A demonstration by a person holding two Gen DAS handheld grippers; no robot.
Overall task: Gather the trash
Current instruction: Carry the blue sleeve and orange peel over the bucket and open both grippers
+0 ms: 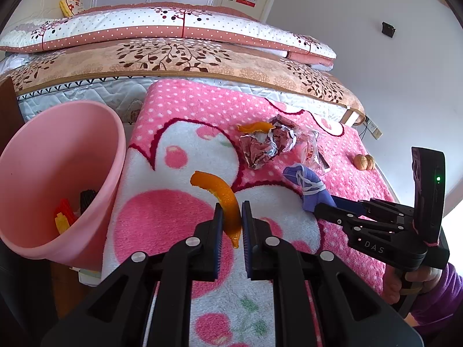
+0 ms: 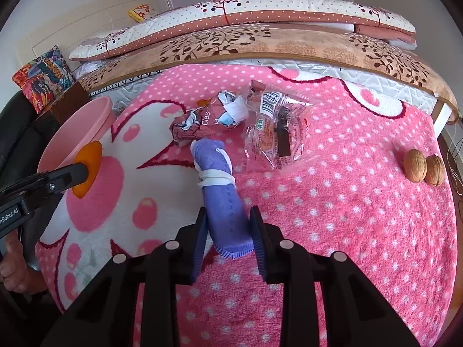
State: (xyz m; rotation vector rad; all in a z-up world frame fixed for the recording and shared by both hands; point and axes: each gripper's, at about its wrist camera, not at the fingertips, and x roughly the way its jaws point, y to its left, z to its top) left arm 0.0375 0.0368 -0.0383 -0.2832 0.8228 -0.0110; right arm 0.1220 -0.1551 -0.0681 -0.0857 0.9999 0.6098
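My left gripper (image 1: 232, 211) is shut on a curved strip of orange peel (image 1: 222, 196), held just above the pink blanket (image 1: 185, 115); the same peel (image 2: 88, 167) shows in the right wrist view. My right gripper (image 2: 228, 225) is shut on a rolled blue face mask (image 2: 222, 199) with white ear loops, its far end resting on the blanket; the left wrist view shows that mask (image 1: 306, 185) too. A pink bin (image 1: 52, 179) stands tilted at the left with red, yellow and black scraps inside.
On the blanket lie a crumpled foil wrapper (image 2: 202, 121), a clear plastic bag (image 2: 275, 133), another orange peel (image 1: 254, 127) and two walnuts (image 2: 424, 169). Behind is a bed with folded quilts (image 1: 173, 29). A hand in a purple sleeve (image 1: 434, 283) holds the right gripper.
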